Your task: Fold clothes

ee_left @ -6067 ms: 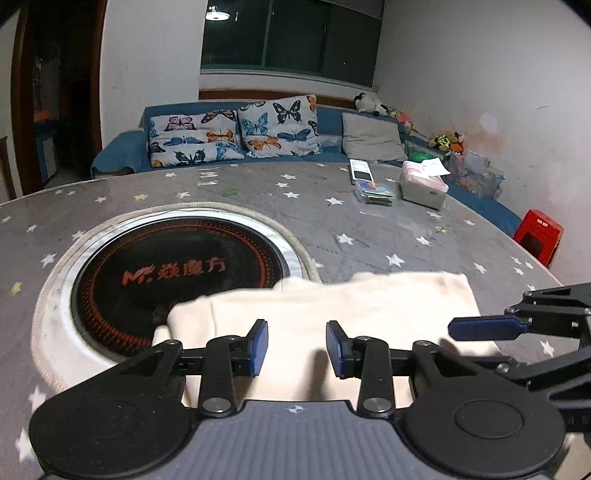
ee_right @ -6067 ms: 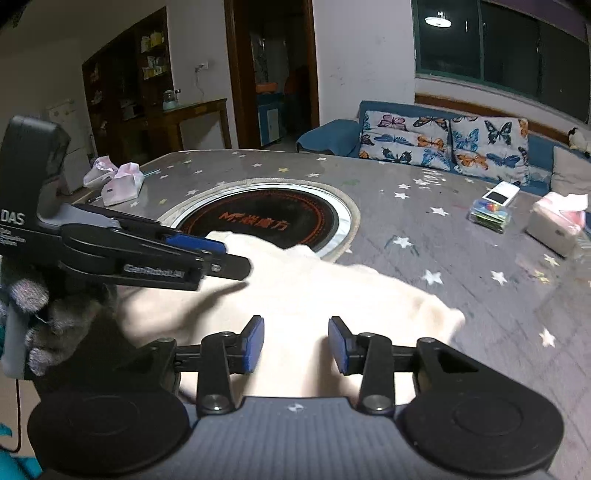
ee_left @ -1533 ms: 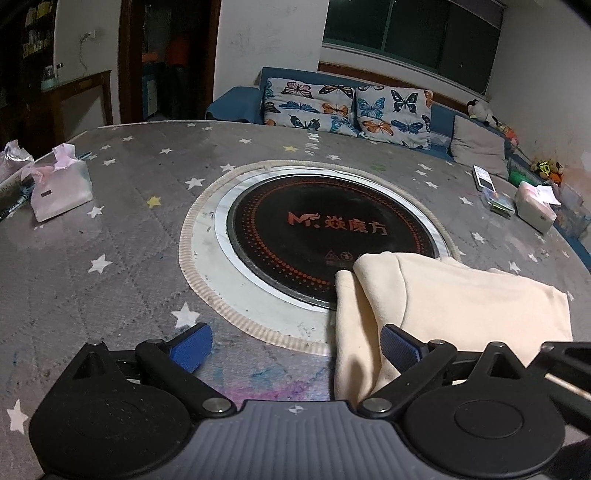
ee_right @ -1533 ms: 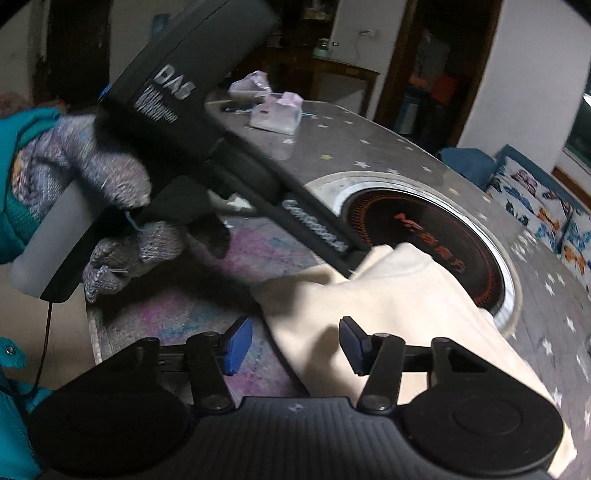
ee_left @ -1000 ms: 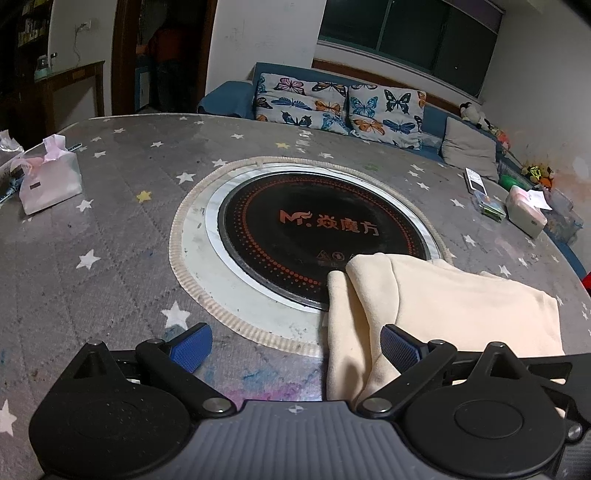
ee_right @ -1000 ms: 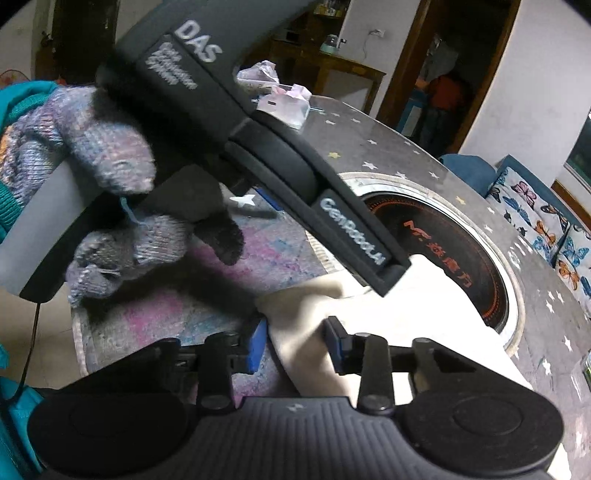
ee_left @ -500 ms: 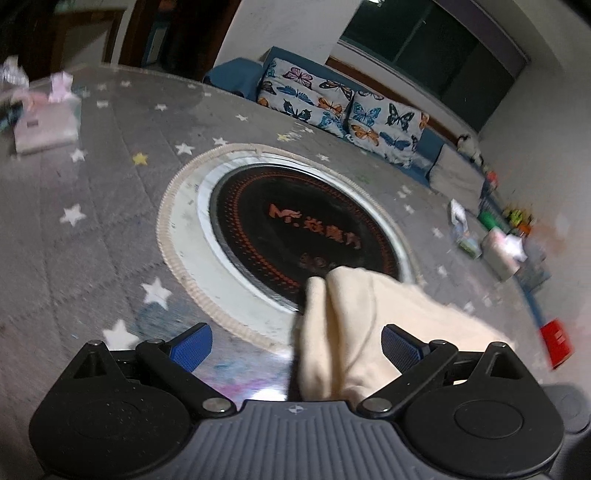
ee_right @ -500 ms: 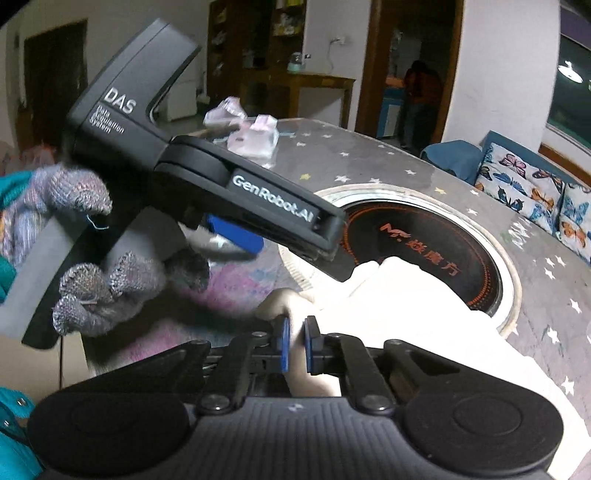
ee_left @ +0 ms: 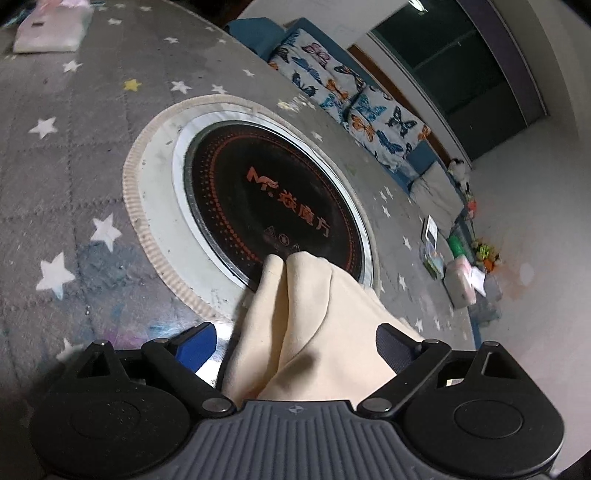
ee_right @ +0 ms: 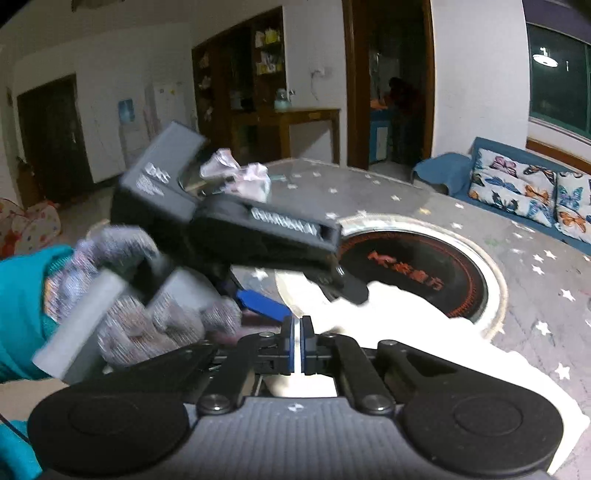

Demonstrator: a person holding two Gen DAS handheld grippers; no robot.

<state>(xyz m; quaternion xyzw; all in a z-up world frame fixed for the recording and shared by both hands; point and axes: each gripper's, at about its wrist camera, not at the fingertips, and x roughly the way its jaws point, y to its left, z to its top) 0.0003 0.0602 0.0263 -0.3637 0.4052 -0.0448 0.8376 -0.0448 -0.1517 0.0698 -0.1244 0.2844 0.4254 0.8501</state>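
Seen from the left wrist, the left gripper [ee_left: 293, 347] stands spread wide, its blue-padded fingers either side of a soft cream garment [ee_left: 303, 317] without touching it. The cloth rises in two rounded, bunched folds toward the camera, its far tip overlapping the near rim of a glossy black round cooktop [ee_left: 273, 206] ringed in white and set into a quilted grey table cover [ee_left: 55, 155] printed with stars. Open cover lies to the left and far side; a pink tissue pack [ee_left: 51, 29] sits far left, and small boxes near the far right edge. From the right wrist, the right gripper [ee_right: 298, 345] is pressed together on a thin edge of the garment [ee_right: 424, 332], which spreads flat and pale to the right. A gloved hand [ee_right: 147, 314] in grey knit, teal sleeve behind, grips the blurred left tool at near left.
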